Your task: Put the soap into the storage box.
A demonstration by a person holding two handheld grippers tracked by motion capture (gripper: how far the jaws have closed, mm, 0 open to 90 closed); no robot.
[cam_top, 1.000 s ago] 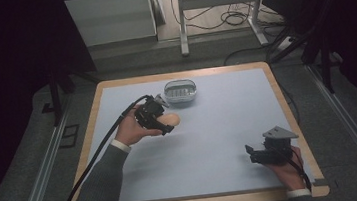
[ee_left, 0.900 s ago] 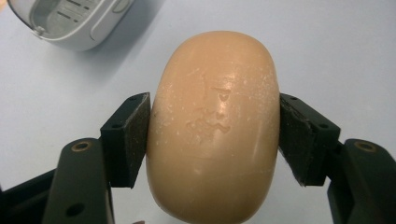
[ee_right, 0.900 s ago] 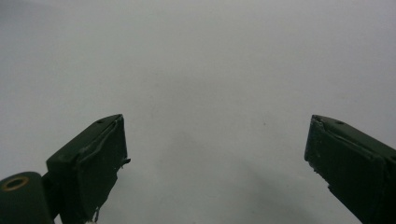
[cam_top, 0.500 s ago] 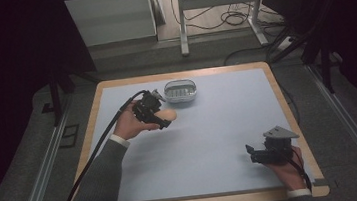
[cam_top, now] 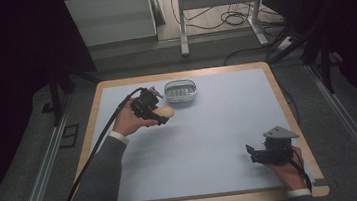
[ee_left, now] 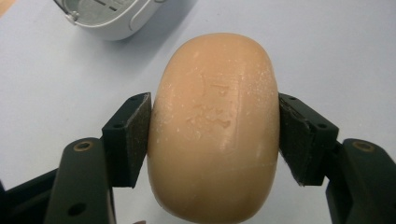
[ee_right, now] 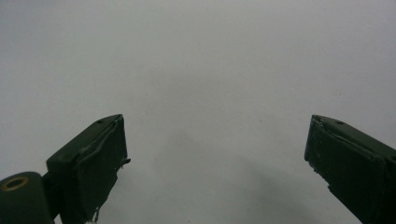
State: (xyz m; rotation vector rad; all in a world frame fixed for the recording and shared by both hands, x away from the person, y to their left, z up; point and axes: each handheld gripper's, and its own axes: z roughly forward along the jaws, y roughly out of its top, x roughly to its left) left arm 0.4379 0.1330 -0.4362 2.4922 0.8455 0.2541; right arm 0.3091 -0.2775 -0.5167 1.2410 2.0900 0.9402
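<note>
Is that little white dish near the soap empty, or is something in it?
Empty: the white dish shows a bare slotted floor; the soap sits clamped in the left tool.

The left gripper [ee_left: 215, 135] clamps a tan bar of soap [ee_left: 215, 126] mid-frame; a grey soap dish [ee_left: 112, 16] sits upper left.

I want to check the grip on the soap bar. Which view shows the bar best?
The left gripper view: the soap bar is close up, its surface clear, clamped between both jaws of the left claw. The high view shows it small, a tan shape partly behind that claw, beside the soap dish. The right gripper view gives nothing useful on it.
</note>
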